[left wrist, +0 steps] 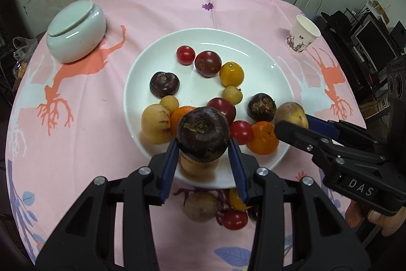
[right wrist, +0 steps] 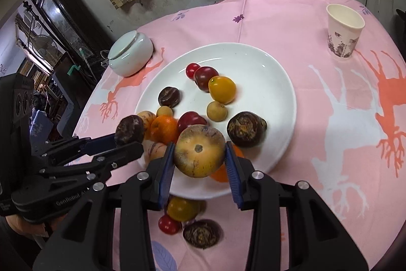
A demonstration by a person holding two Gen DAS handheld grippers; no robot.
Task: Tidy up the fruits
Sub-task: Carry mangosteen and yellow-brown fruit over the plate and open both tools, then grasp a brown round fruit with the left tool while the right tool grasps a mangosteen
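Observation:
A white plate point(left wrist: 266, 62) on the pink tablecloth holds several fruits: red tomatoes, a yellow tomato point(left wrist: 231, 73), oranges, dark chestnuts and tan fruits. My left gripper point(left wrist: 203, 144) is shut on a dark purple water chestnut point(left wrist: 203, 135) above the plate's near rim. My right gripper point(right wrist: 199, 153) is shut on a tan round fruit point(right wrist: 199, 151) above the plate's near edge; it also shows in the left wrist view point(left wrist: 291, 116). Loose on the cloth before the plate lie a yellow tomato point(right wrist: 181, 208), a red tomato point(right wrist: 168, 224) and a chestnut point(right wrist: 201, 233).
A white lidded ceramic jar point(left wrist: 76, 29) stands at the back left of the table. A paper cup point(left wrist: 302, 34) stands at the back right. A wall runs behind the table, with furniture and electronics off both sides.

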